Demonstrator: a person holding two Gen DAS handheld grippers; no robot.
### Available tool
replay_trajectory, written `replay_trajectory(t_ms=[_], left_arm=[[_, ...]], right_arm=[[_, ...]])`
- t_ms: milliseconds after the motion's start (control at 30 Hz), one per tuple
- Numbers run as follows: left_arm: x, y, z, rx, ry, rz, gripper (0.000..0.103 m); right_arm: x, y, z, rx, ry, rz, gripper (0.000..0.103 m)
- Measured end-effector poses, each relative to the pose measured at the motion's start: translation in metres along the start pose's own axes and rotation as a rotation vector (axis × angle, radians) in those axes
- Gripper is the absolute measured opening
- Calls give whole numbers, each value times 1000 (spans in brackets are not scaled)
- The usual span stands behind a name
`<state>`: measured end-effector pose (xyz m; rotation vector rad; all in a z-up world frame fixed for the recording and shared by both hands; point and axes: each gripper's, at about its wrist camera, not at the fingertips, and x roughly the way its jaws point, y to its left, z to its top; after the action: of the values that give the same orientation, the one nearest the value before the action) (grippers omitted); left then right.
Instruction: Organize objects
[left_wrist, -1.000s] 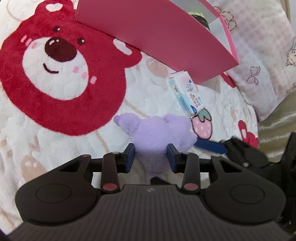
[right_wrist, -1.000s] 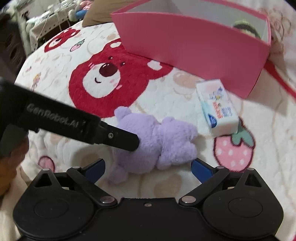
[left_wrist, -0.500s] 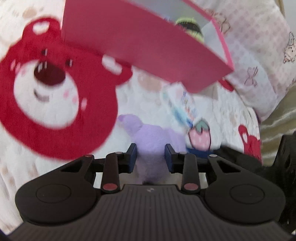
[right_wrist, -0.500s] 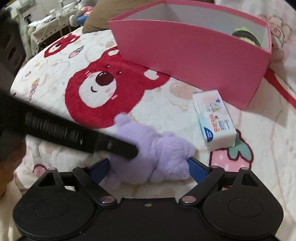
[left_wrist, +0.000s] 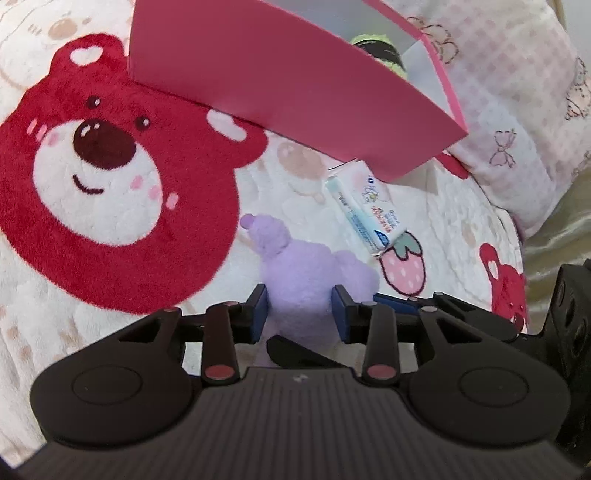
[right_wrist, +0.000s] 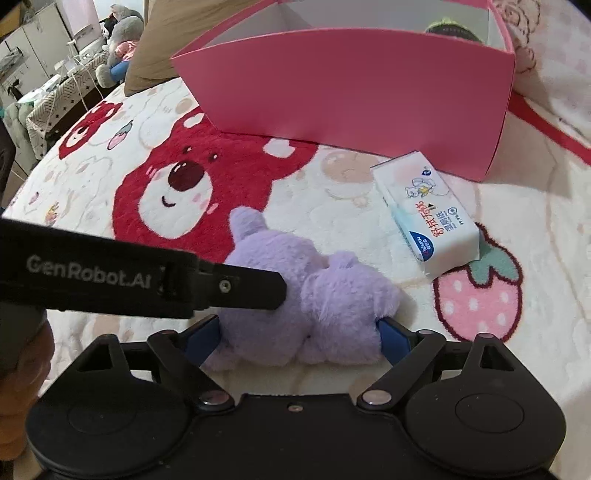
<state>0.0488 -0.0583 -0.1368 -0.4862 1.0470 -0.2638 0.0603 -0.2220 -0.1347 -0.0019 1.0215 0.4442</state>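
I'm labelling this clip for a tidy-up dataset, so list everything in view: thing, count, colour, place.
plush toy: one, lilac, lying on the blanket between both grippers' fingers.
tissue pack: one, white and pale blue, on the blanket just in front of the box.
box: one, pink, open-topped, behind the toy.
dark object with green edge: one, inside the box, mostly hidden.
blanket: one, cream with red bears and strawberries, beneath everything.
pillow: one, pink check, beside the box.
left gripper: black, blue pads pinching the toy, opening slightly.
right gripper: black, blue pads, closing around the toy.
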Motion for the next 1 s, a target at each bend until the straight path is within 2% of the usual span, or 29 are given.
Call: replay_trajectory(t_ms=[200,333,733,1000], left_arm=[[-16,-13,-4,51,-17,-9,35],[-31,-13,-2,43,-12,-39,35],[-87,-31,4,123,-83,-68,36],[-117,-32,14,110,-127,-110,36]], right_arm=[[-13,8,-1,-12,-26,-29,88],[-30,21,-1,-62,-57,-80,88],[-83,49,8,-116,-145,-91,88],[-110,64,22,-169,-228,-121,88]])
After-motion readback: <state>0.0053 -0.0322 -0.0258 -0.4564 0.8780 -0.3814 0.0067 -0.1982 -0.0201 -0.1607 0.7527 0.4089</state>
